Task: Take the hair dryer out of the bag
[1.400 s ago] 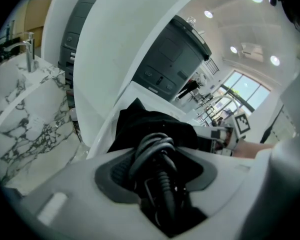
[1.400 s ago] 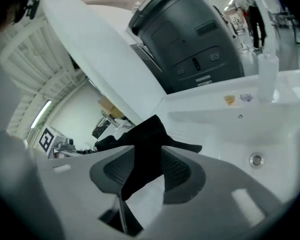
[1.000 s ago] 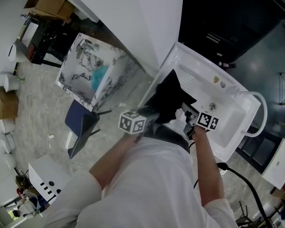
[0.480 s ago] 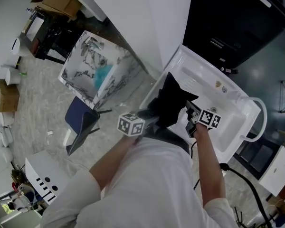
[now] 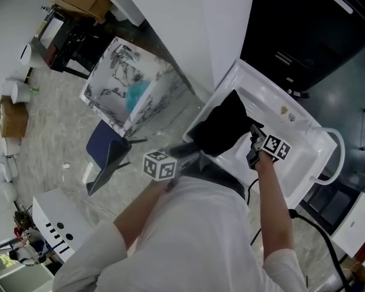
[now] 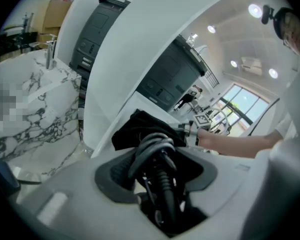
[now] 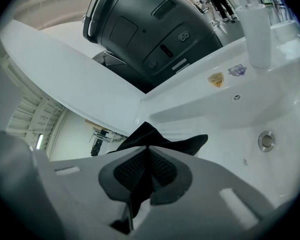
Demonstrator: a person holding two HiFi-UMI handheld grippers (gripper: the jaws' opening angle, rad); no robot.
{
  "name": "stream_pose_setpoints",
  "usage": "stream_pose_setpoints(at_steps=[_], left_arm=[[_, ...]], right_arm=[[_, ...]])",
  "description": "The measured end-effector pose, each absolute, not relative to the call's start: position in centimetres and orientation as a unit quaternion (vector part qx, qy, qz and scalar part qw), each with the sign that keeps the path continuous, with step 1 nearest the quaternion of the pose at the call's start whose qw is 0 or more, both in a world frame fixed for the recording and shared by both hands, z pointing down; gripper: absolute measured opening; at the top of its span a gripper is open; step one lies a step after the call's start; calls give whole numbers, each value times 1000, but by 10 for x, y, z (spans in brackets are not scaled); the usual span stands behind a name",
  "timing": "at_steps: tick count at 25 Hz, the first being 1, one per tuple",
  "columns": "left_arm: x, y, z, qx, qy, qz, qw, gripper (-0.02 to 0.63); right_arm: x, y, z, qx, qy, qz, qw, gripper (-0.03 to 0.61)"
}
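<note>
1. Over a white moulded basin (image 5: 304,158), the left gripper (image 6: 157,171) clamps its wide-set jaws round the hair dryer's coiled dark cord (image 6: 152,145), which leads away into the limp black cloth bag (image 5: 222,123).
2. The right gripper (image 7: 149,171) pinches the bag's right-hand fabric, its jaws together on the cloth.
3. The dryer itself is hidden, seemingly lying lengthwise between the grippers and nearer the left one.
4. Only the left gripper view shows the cord.

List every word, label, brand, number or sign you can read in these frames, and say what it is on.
No text reads clearly.
Gold shield sticker on the white basin: print too small.
Pale blue sticker beside it: blurred.
White label on the dark machine: too small.
Marker cubes: coded squares, no letters.
</note>
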State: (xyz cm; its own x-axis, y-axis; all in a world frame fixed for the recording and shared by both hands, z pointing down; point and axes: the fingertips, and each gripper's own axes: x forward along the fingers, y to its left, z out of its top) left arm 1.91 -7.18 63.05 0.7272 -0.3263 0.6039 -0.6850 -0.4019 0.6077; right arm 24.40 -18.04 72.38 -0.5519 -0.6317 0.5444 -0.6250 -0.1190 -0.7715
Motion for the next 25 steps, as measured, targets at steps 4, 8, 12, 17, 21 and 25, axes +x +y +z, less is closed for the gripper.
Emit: stream_pose_setpoints(at_steps=[4, 8, 12, 17, 21, 25], left_arm=[[6, -62, 611, 815, -317, 187, 447, 213], [-6, -55, 601, 812, -328, 162, 454, 213], [-19, -48, 592, 810, -341, 141, 457, 213], [-35, -42, 576, 813, -351, 111, 452, 213], [-43, -42, 562, 817, -353, 95, 445, 213], [-48, -47, 556, 823, -346, 81, 442, 213]], right_arm=[[253, -179, 734, -484, 662, -571, -31, 12], [259, -180, 745, -491, 660, -565, -61, 12], [262, -179, 753, -498, 655, -561, -91, 12], [258, -173, 760, -500, 653, -554, -129, 14], [251, -165, 761, -499, 651, -554, -145, 14], [250, -157, 757, -515, 646, -541, -154, 23]])
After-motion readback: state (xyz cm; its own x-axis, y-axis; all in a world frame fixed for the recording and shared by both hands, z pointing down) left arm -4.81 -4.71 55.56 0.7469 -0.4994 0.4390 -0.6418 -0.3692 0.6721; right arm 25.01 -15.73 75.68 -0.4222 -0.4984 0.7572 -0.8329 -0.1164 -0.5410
